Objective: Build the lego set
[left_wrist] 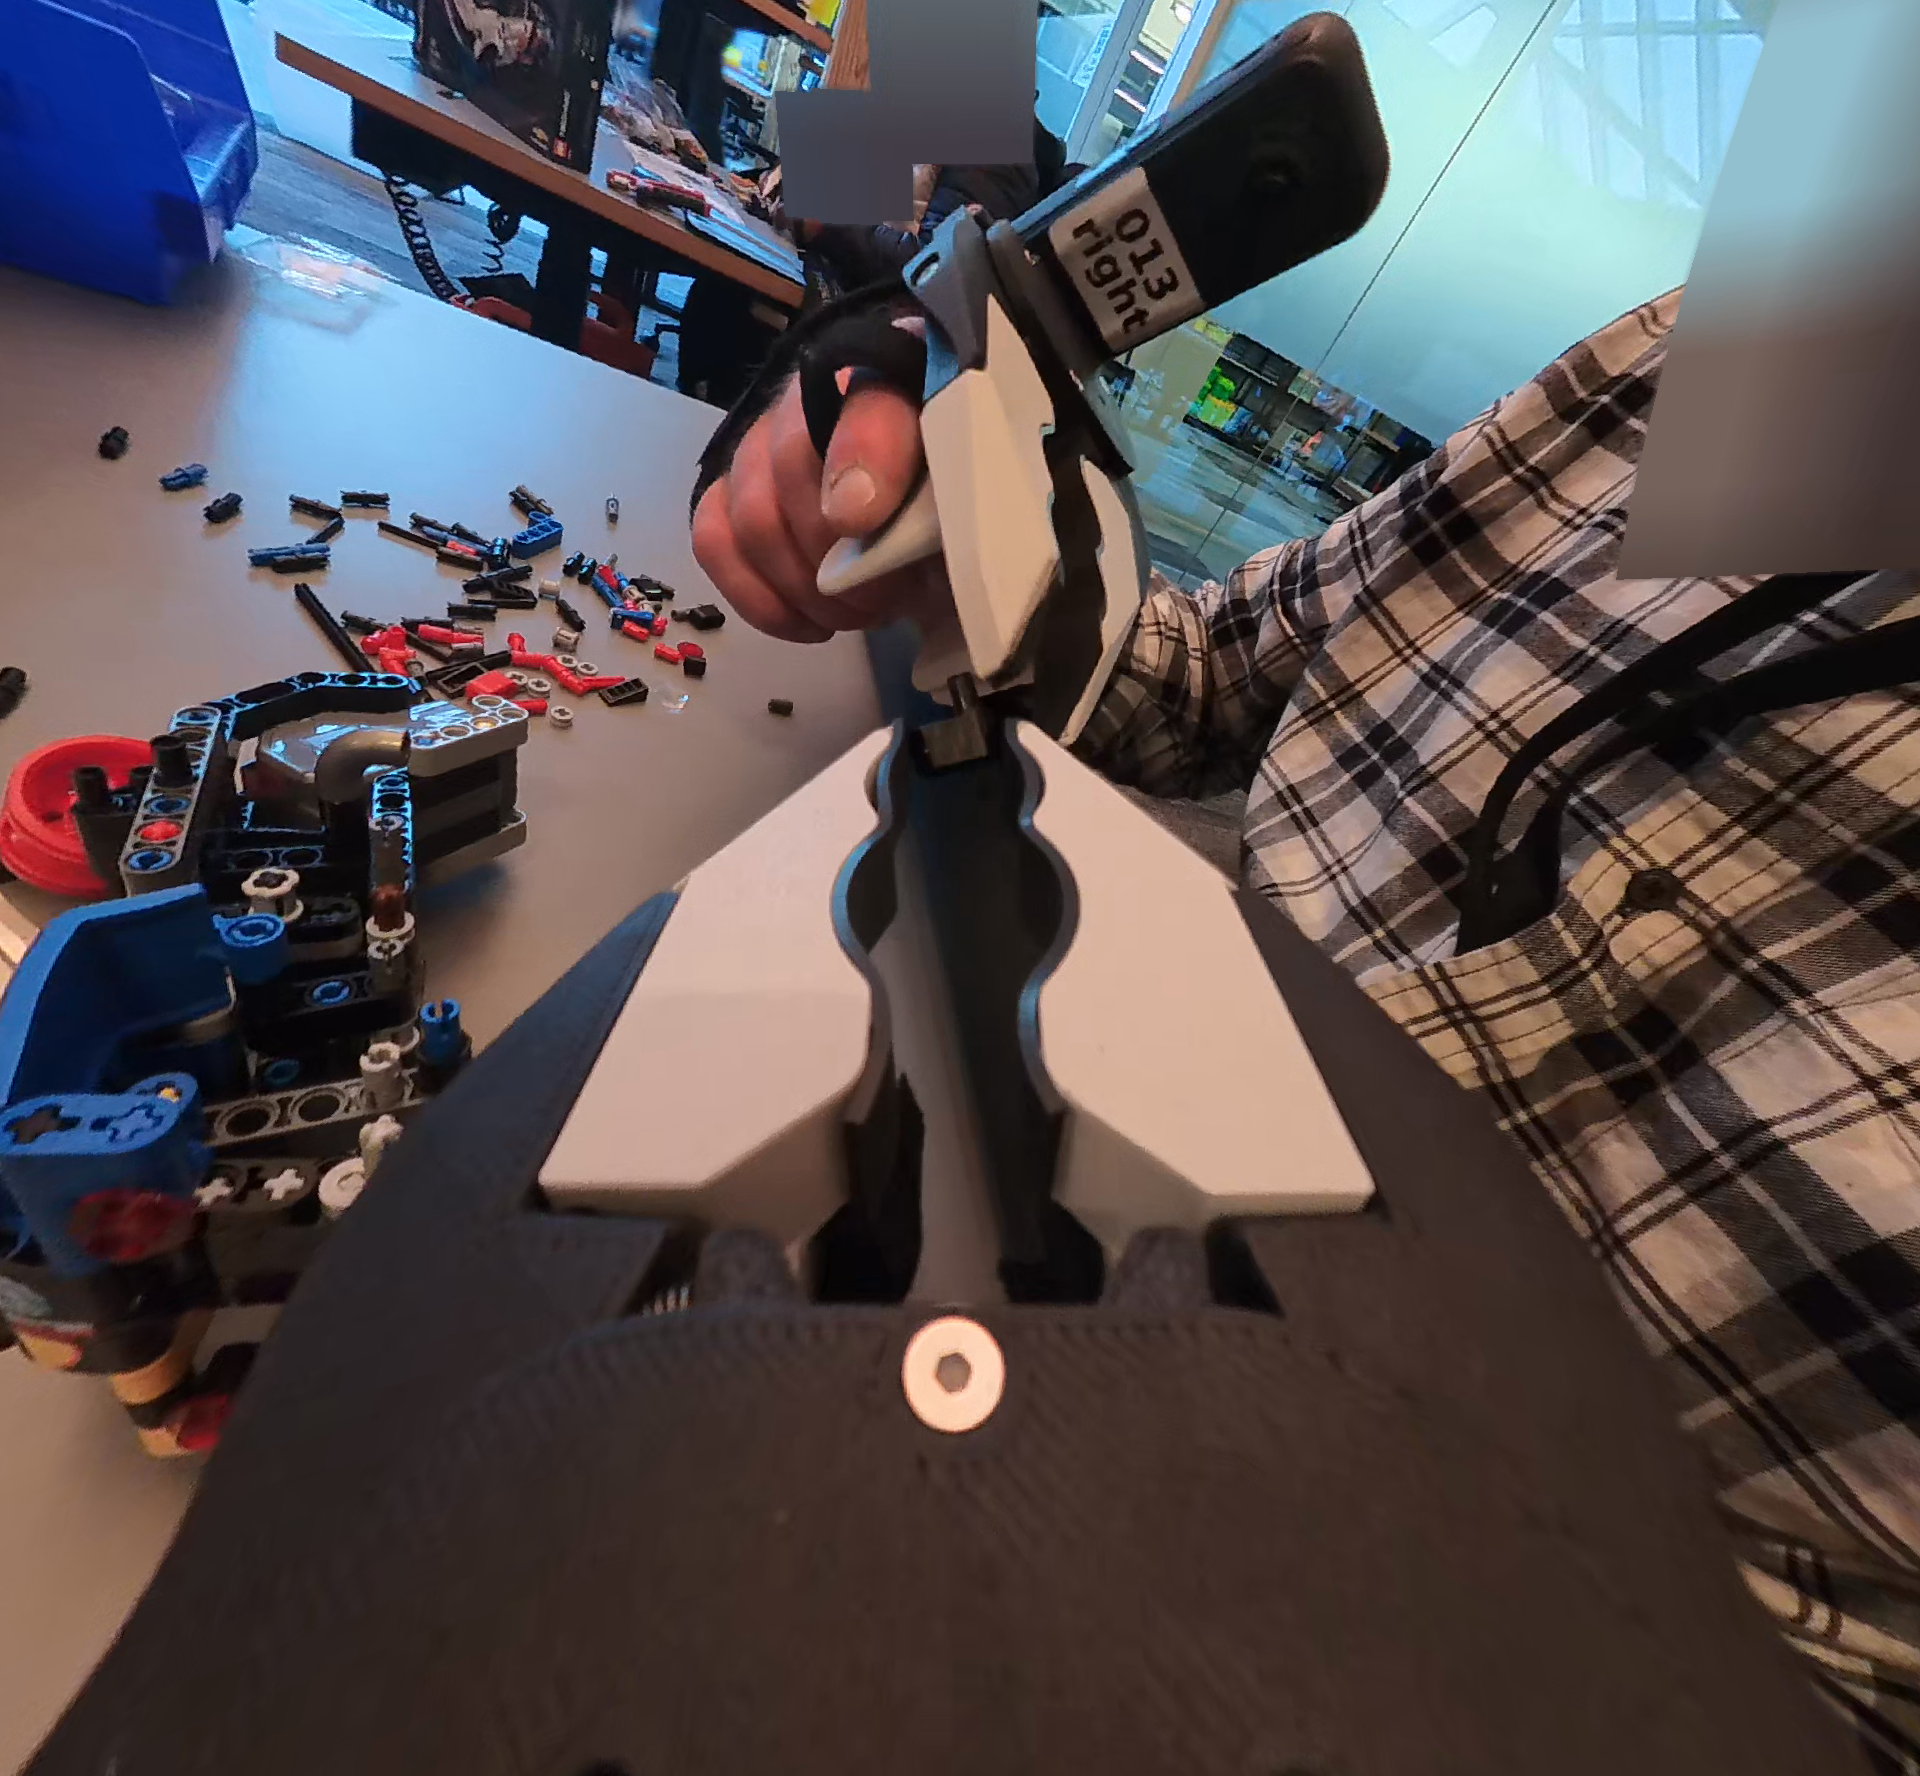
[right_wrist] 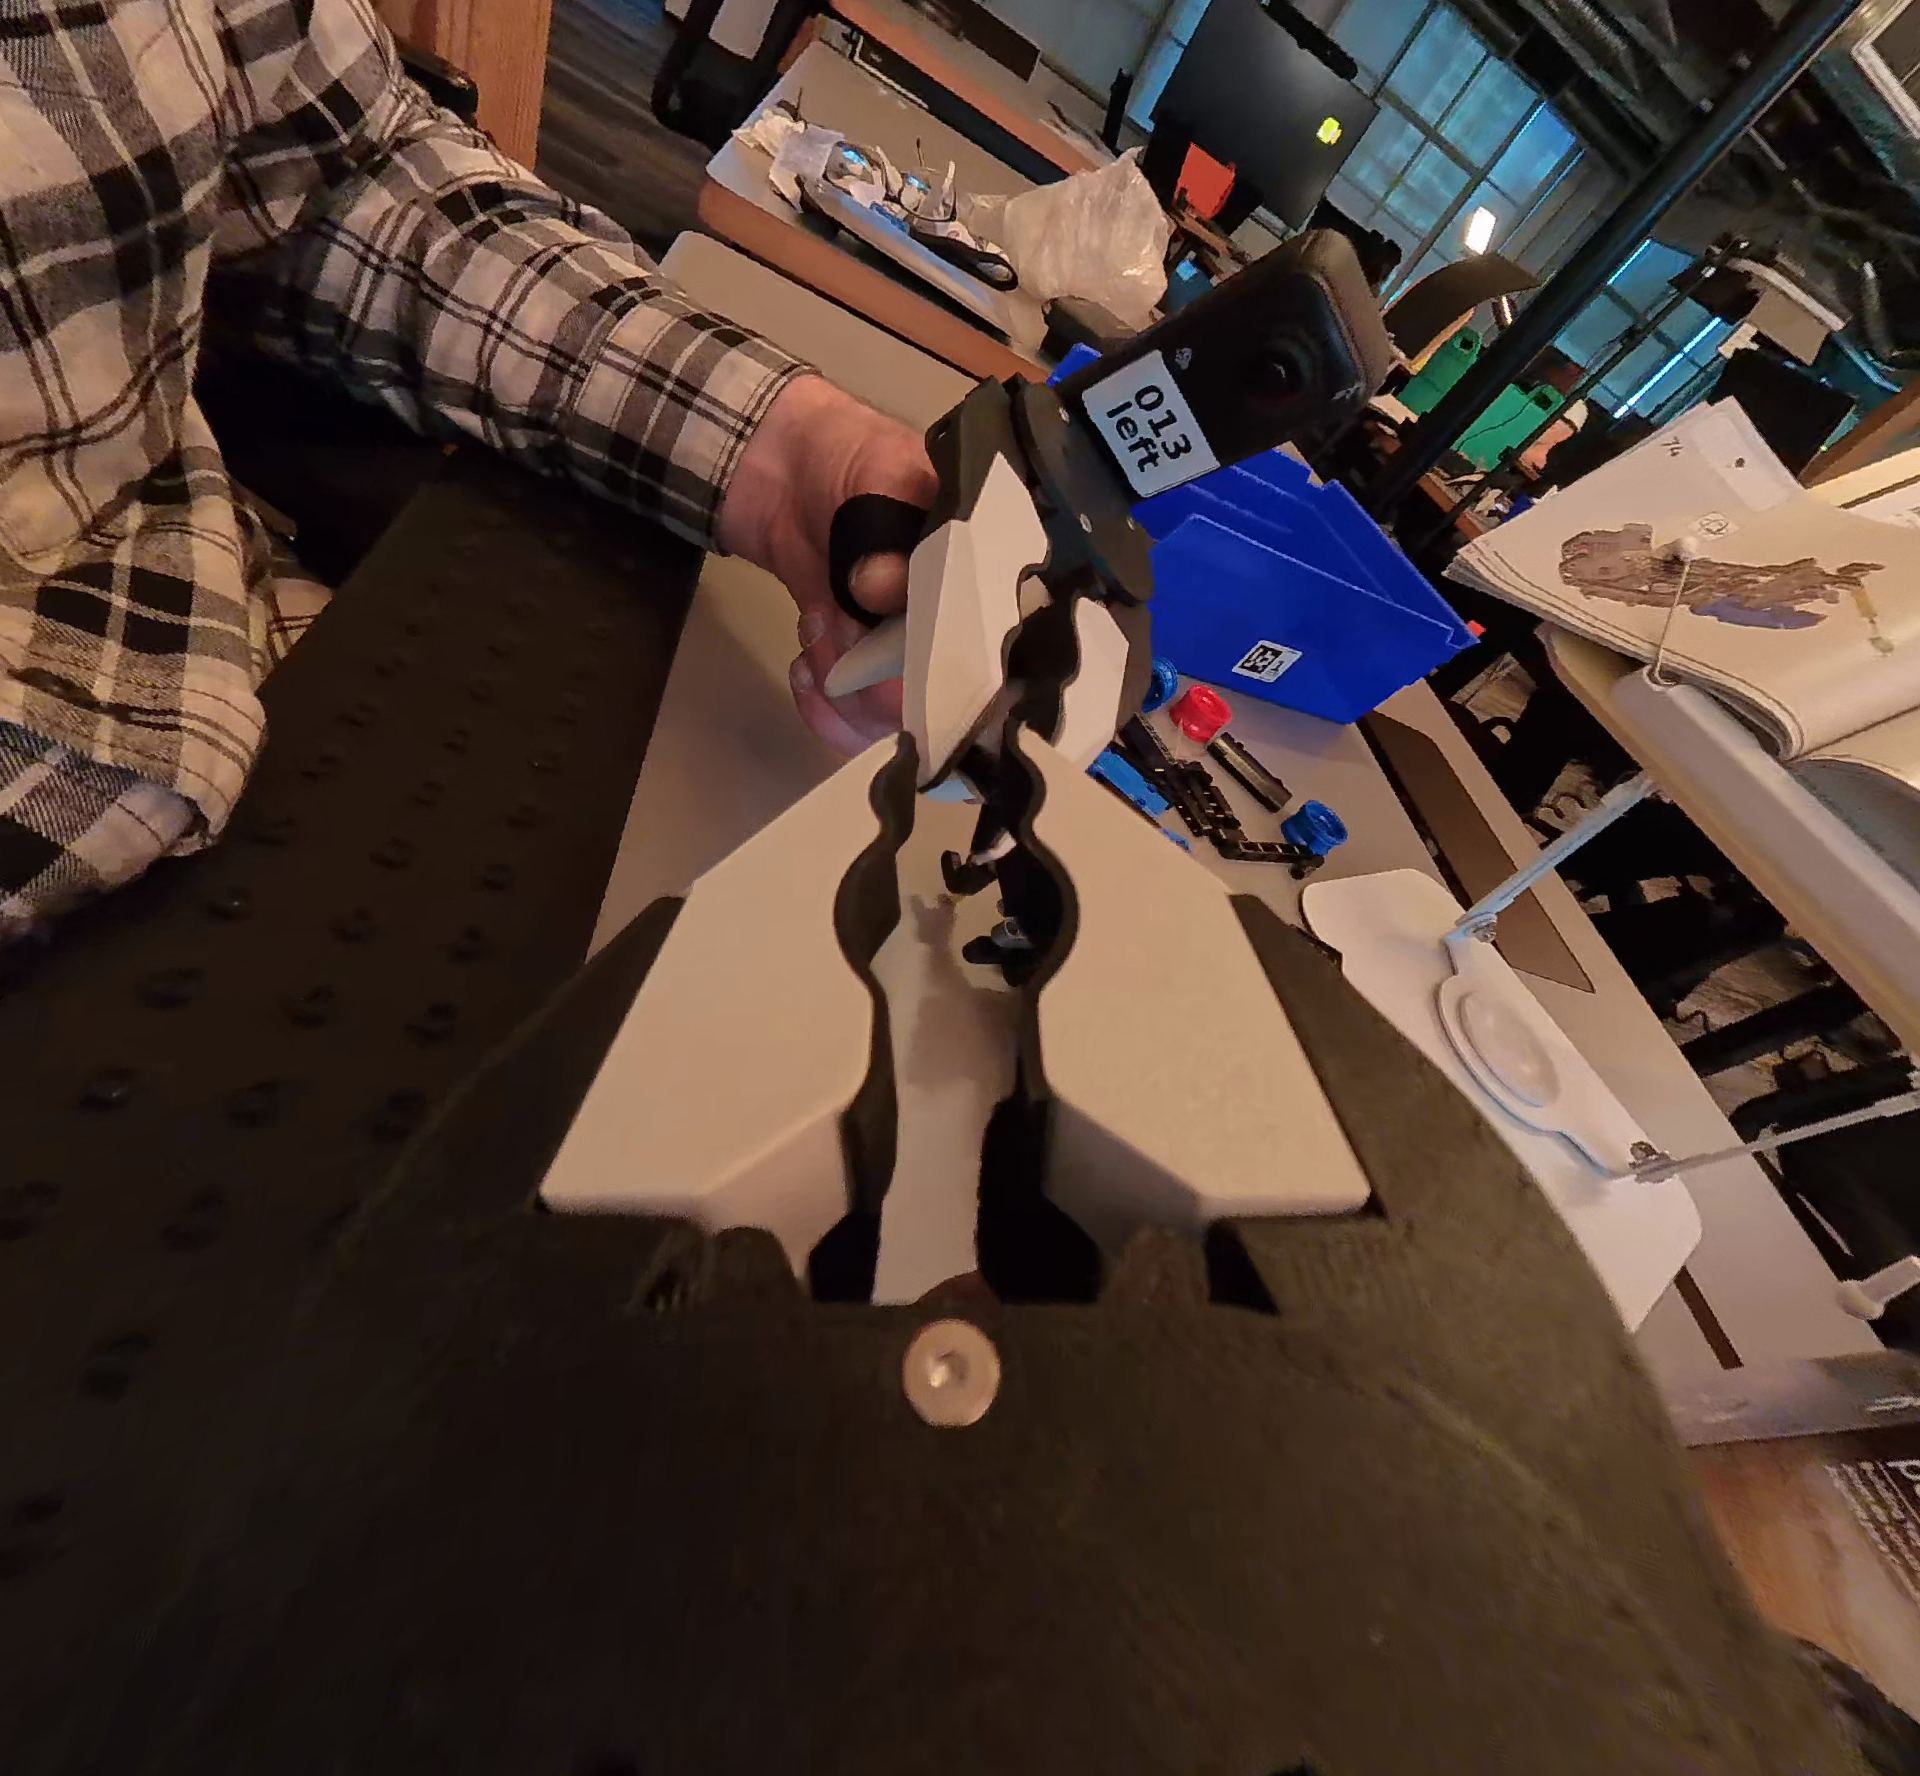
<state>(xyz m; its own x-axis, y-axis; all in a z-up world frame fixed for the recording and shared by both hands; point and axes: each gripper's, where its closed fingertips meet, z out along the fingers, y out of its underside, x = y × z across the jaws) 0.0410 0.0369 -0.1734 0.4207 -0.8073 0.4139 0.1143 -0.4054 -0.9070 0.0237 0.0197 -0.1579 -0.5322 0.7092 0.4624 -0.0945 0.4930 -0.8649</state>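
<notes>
— At the far left of the table (left_wrist: 416, 376), noted a blue bin (left_wrist: 104, 126). Next, a red wheel hub (left_wrist: 52, 812) and the partly built Lego model (left_wrist: 312, 843), resting flat, clear of both tools.

— Agreed. Saw the loose pieces (left_wrist: 499, 604) scattered just beyond it: pins and connectors in black, red and blue. And in mid-air, at centre?

— Found the left gripper (left_wrist: 956, 734) closed on a small black connector (left_wrist: 951, 747), pinched right at the fingertips. Met there, from above, the right gripper (left_wrist: 977, 677), tips drawn in around a short stub (left_wrist: 962, 687) standing up from that connector.

— Clamped on the stub, or only brushing it?

— Couldn't tell. Looked narrow, but hid the contact behind its own fingers.

— Judged the step as mating pin to connector off the table, then. Needed a firm, steady left grip, with the push straight along the stub and no twist.

— Also feared a slip, given so shallow a hold. Seemed wiser to work over the table than past its edge, by the plaid sleeve (left_wrist: 1299, 635) at right.

— And to check the instruction booklet (right_wrist: 1683, 573), open at far right, before carrying anything to the model.
</notes>
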